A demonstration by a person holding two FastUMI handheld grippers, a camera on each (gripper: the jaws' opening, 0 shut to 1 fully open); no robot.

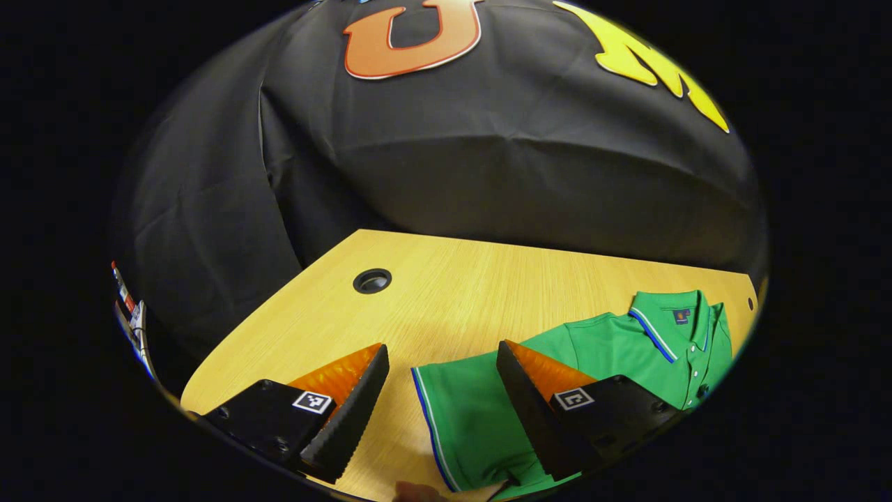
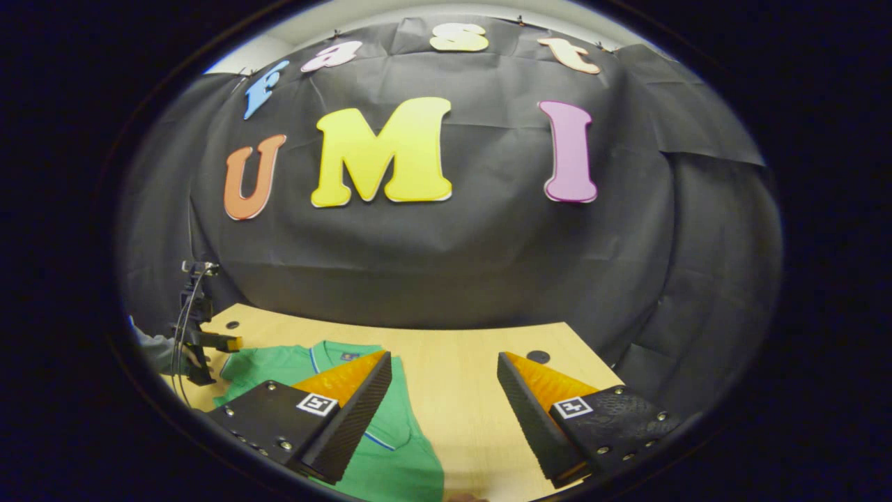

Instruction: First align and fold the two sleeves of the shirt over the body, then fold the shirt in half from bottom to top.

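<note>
A green polo shirt (image 1: 613, 341) with blue-and-white trim lies flat on the wooden table (image 1: 446, 293), its collar toward the back. My left gripper (image 1: 442, 362) is open just above the table; one sleeve (image 1: 463, 418) spreads out between its fingers, and the right finger overlaps the sleeve. In the right gripper view the same shirt (image 2: 397, 432) lies at the lower left. My right gripper (image 2: 444, 368) is open over the table, its left finger above the shirt's other sleeve, with bare wood between the fingers. The left gripper (image 2: 202, 341) shows far off at the left, held by a sleeved arm.
A round cable hole (image 1: 372, 280) is set in the table behind the left gripper, and another hole (image 2: 537, 356) lies near the far right corner. The table's back edge runs close to the black cloth wall. Cables hang off the left gripper's mount.
</note>
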